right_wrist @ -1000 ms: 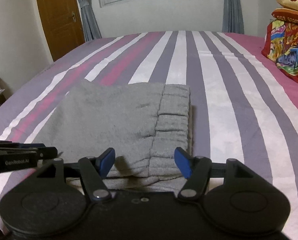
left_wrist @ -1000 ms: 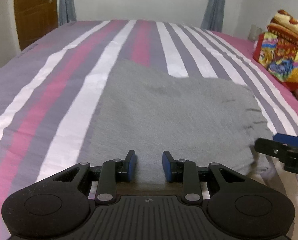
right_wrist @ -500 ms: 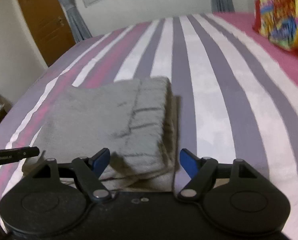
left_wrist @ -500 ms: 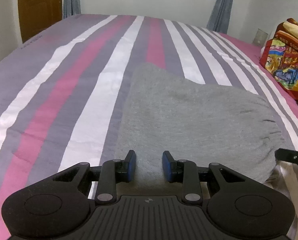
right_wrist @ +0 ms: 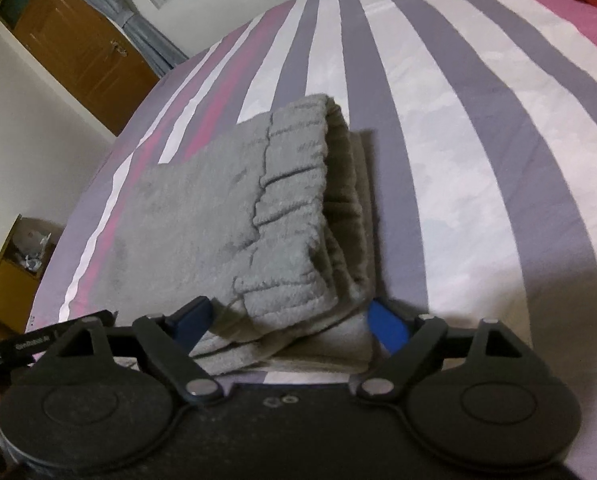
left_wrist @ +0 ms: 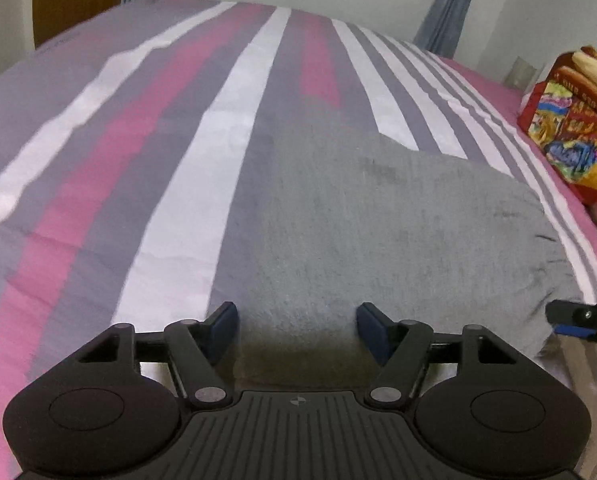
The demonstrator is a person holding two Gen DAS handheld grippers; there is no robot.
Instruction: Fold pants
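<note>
Grey fleece pants (left_wrist: 378, 232) lie folded into a thick rectangle on the striped bed (left_wrist: 146, 168). My left gripper (left_wrist: 297, 320) hangs low over their near edge. Its jaws are opening, with the flat cloth between them and neither pad pressing on it. In the right wrist view the ribbed waistband end of the pants (right_wrist: 282, 208) shows as stacked layers. My right gripper (right_wrist: 288, 316) straddles the near corner of that stack, its jaws opening and not pinching it. My right gripper's finger (left_wrist: 570, 314) shows at the pants' right edge in the left wrist view.
A colourful stack of bedding (left_wrist: 570, 128) sits at the bed's right side. A wooden door (right_wrist: 78, 52) and a low wooden cabinet (right_wrist: 14, 276) stand left of the bed. Curtains hang by the far wall. Bare sheet lies right of the pants.
Both grippers have come lower and closer to the pants. The left jaws, narrow before, now stand wide apart. The right jaws have widened too, and that gripper has rolled, so its view tilts.
</note>
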